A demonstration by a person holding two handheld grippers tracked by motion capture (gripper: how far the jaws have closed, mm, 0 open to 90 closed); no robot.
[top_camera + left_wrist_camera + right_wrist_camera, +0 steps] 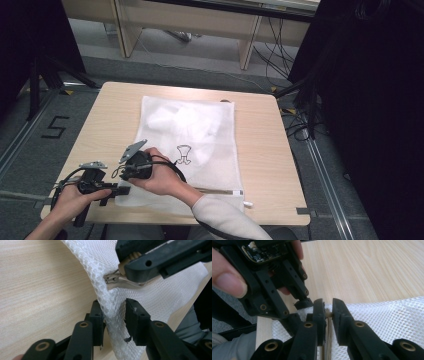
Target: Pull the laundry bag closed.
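Observation:
A white mesh laundry bag [210, 150] with a white garment [172, 120] inside lies flat on the wooden table [262, 150]. Its zipper [220, 191] runs along the near edge. My right gripper [124, 176] reaches across to the bag's near-left corner and is shut on the metal zipper pull [113, 280]. In the right gripper view the right gripper [328, 308] pinches a small beige piece. My left gripper [112, 313] is open with the bag's mesh edge [110, 307] between its jaws, uncompressed. The left gripper [121, 190] sits at the table's near-left corner.
A black figure [184, 154] is printed on the bag. The floor at the left carries a painted 5 [54, 127]. Wooden desks [200, 25] stand behind the table, and dark stands with cables [305, 100] stand to the right.

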